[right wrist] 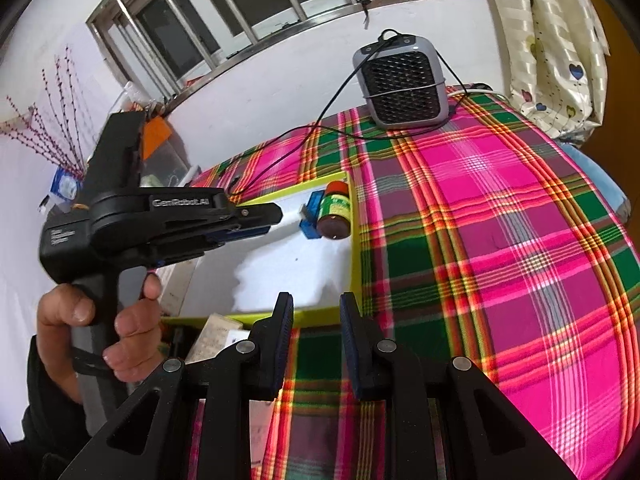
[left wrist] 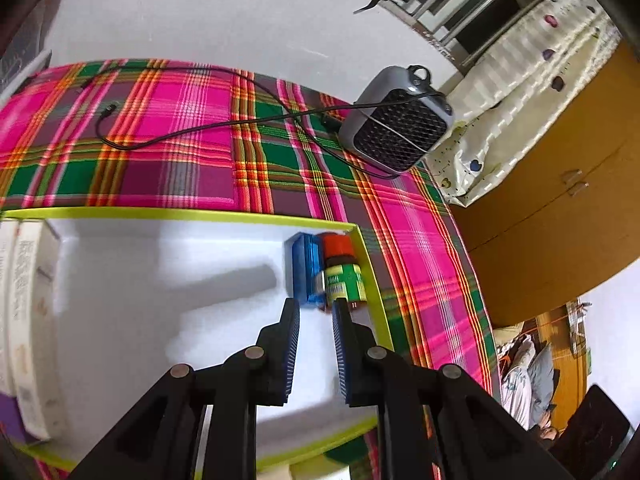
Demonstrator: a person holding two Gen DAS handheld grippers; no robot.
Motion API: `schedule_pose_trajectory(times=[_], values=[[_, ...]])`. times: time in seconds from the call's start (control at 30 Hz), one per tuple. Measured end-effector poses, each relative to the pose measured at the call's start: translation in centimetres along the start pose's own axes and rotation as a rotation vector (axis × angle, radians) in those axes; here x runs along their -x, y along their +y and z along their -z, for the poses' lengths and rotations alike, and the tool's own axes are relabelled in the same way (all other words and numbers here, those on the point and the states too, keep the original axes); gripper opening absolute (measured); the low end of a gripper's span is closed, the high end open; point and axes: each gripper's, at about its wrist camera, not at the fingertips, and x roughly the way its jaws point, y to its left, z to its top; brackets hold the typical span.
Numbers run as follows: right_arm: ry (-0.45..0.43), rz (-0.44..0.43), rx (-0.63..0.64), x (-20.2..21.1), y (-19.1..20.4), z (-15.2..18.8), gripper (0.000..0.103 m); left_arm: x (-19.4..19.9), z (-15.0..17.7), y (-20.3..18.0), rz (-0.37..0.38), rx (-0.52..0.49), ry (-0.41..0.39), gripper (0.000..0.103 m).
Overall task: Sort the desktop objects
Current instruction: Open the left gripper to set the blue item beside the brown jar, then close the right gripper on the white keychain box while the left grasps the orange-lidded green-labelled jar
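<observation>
"GenRobot.AI" on the left hand-held gripper (right wrist: pixel 276 213).

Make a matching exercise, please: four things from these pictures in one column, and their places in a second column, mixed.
Things:
1. small jar
2. blue box
3. heater
4. right gripper

Places:
A. far end of the plaid cloth
B. far corner of the white tray, against the green rim
C. over the plaid cloth, outside the tray
D. in the tray beside the jar, on its inner side

Pairs: 1-B, 2-D, 3-A, 4-C
</observation>
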Motion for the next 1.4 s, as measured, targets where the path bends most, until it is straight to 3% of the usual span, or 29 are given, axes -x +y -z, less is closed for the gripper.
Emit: schedule_pose_trajectory(times=[0.6, 1.17, 1.4], values=[[0.073, -0.066, 0.085, 0.4, 3.9, 3.9, 0.030, 7.2, 6.6, 1.2, -0.058, -0.099, -0.126, 0.017], [0.136, -0.032, 0.183, -0.7, 6.6, 6.0, 0.035, 12.2, 11.5, 5.0, -0.234, -0.113, -0.251, 0.028], [0.142, -0.011, 0.211, -0.7, 6.9, 5.9, 0.035, 12.7, 13.3, 7.3, -0.301, -0.087, -0.248, 0.030]])
